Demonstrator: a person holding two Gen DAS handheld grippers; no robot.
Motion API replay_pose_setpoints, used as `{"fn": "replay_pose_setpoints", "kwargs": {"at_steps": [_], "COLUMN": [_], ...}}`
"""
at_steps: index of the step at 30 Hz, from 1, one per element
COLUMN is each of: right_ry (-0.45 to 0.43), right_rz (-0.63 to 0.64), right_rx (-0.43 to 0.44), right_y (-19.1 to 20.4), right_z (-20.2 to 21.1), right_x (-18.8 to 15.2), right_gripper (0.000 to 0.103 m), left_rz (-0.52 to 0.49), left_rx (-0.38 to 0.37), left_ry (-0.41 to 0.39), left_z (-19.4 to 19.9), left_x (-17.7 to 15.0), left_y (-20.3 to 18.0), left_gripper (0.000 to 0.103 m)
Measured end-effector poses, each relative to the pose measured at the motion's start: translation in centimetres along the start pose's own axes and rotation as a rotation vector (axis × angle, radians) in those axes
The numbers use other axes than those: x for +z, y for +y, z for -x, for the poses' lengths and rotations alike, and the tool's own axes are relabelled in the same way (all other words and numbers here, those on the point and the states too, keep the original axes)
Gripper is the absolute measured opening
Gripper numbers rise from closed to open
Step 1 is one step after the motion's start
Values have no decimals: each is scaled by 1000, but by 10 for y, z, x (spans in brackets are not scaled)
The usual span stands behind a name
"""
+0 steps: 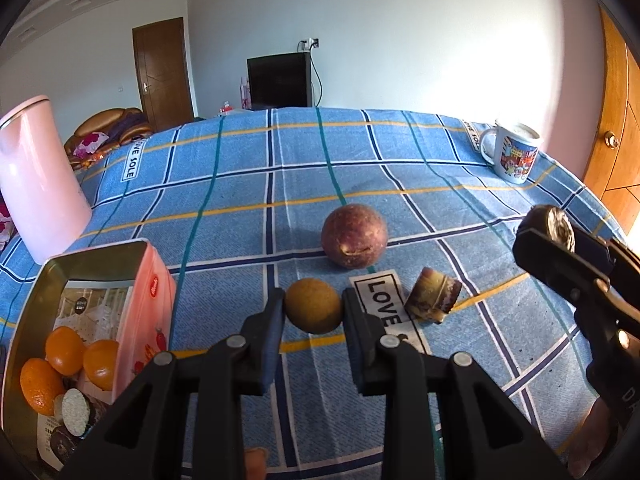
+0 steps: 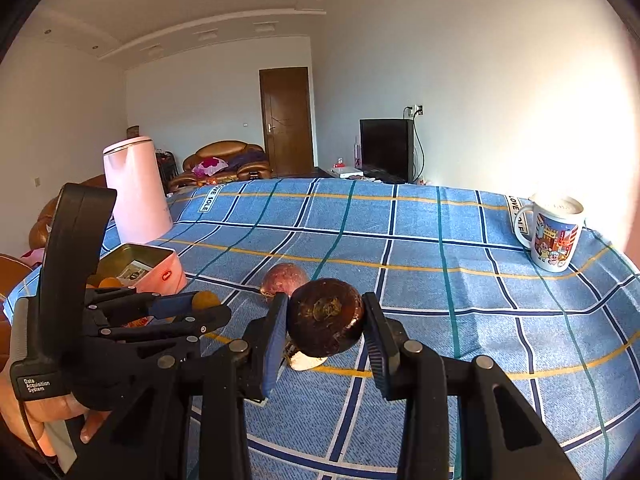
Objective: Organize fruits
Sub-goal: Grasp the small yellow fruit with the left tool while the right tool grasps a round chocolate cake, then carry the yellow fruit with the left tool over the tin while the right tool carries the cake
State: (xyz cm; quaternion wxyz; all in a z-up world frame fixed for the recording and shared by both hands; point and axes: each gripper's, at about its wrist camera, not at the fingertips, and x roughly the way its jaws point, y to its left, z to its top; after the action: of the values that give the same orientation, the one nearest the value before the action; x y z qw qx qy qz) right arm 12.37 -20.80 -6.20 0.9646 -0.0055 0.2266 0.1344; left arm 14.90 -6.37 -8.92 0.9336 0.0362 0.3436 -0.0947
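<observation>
Blue checked cloth (image 1: 248, 184) is spread over the bed, and the fruits are laid on it near the edge closest to the cameras. A small brown-yellow fruit (image 1: 313, 311) is clamped between the fingers of the left gripper (image 1: 313, 312), low over the cloth. A reddish round fruit (image 1: 354, 236) is seen just beyond it, resting on the cloth, and a cut brown piece (image 1: 434, 295) lies near it, towards the right edge. A dark brown round fruit (image 2: 326, 316) is gripped in the right gripper (image 2: 326, 318) and held above the cloth, over a pale piece (image 2: 306, 360). A pink tin (image 1: 140, 300) is placed at the left near corner; three oranges (image 1: 64, 350) and some dark slices (image 1: 76, 408) are contained in it. A pink kettle (image 1: 38, 184) is stood on the left edge behind the tin, and a printed mug (image 1: 514, 154) is set at the far right corner.
</observation>
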Motion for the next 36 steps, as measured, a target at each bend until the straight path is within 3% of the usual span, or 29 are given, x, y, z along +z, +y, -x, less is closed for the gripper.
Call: {"fn": "replay_pose_setpoints", "kwargs": {"at_steps": [36], "right_ry": [-133], "right_rz": [25], "right_rx": [14], "right_y": [3], "right_z": [26], "right_x": [-3], "right_gripper": [39], "left_rz": [-25], "left_rx": [98], "left_ry": [-215], "left_z": [39], "left_x": [-5], "left_y": [-7], "left_gripper": [30]}}
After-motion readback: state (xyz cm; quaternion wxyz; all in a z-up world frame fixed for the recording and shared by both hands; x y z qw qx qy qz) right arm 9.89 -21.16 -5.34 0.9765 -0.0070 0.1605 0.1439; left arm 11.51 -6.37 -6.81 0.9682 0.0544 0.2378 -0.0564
